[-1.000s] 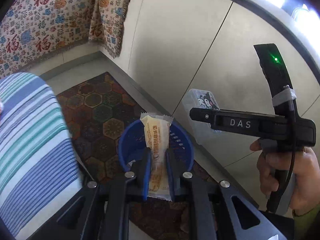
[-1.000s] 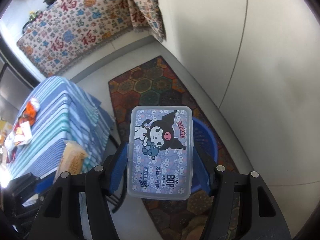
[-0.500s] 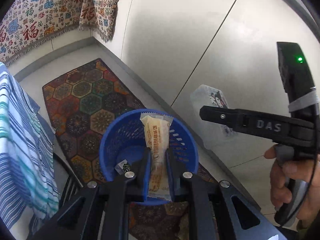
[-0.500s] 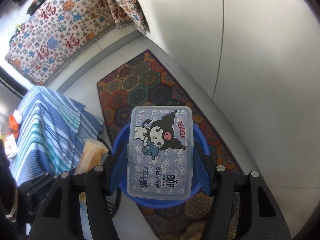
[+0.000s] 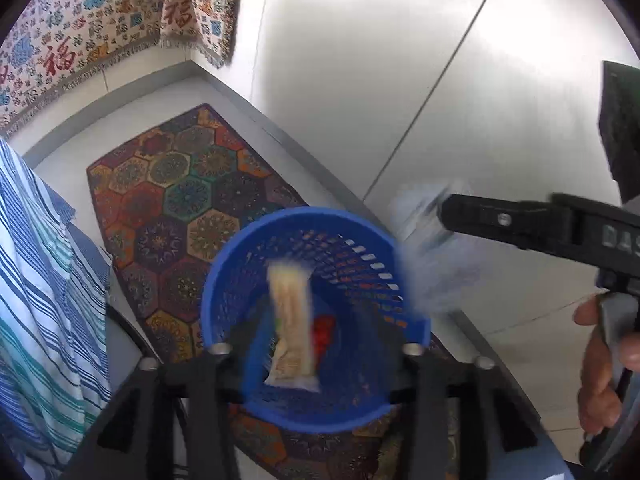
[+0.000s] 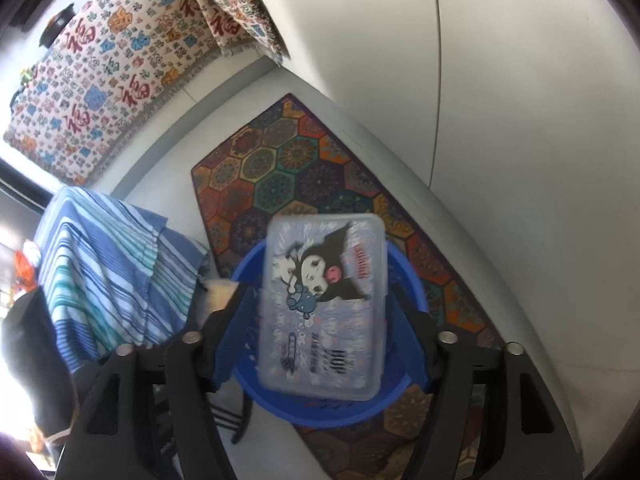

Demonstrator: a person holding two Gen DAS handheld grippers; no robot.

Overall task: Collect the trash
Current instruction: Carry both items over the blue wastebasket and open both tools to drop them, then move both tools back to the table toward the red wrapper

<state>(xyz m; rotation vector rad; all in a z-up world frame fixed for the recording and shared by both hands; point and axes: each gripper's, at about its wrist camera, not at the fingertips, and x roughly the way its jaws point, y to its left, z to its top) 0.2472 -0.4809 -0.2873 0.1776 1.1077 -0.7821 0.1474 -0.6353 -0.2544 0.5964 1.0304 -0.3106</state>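
Observation:
A blue perforated basket (image 5: 320, 224) stands on a patterned rug, directly below both grippers; it also shows in the right wrist view (image 6: 248, 268). My left gripper (image 5: 316, 344) is open, and the beige snack wrapper (image 5: 292, 320), blurred, is loose between its spread fingers, falling into the basket. My right gripper (image 6: 320, 316) has its fingers spread wide, and the clear Kuromi plastic box (image 6: 324, 300) is blurred and tilted between them over the basket. In the left wrist view the box (image 5: 436, 248) is a blur at the tip of the right gripper, at the basket's right rim.
A hexagon-patterned rug (image 5: 176, 192) lies under the basket along a white wall (image 5: 400, 60). A blue-striped cloth (image 5: 44, 280) covers a table at the left. A patterned fabric (image 5: 100, 28) hangs at the back. Red trash (image 5: 322, 330) lies inside the basket.
Both grippers moved over the basket and opened. The snack wrapper left the left gripper's hold and drops. The Kuromi box slipped free and tilts down.

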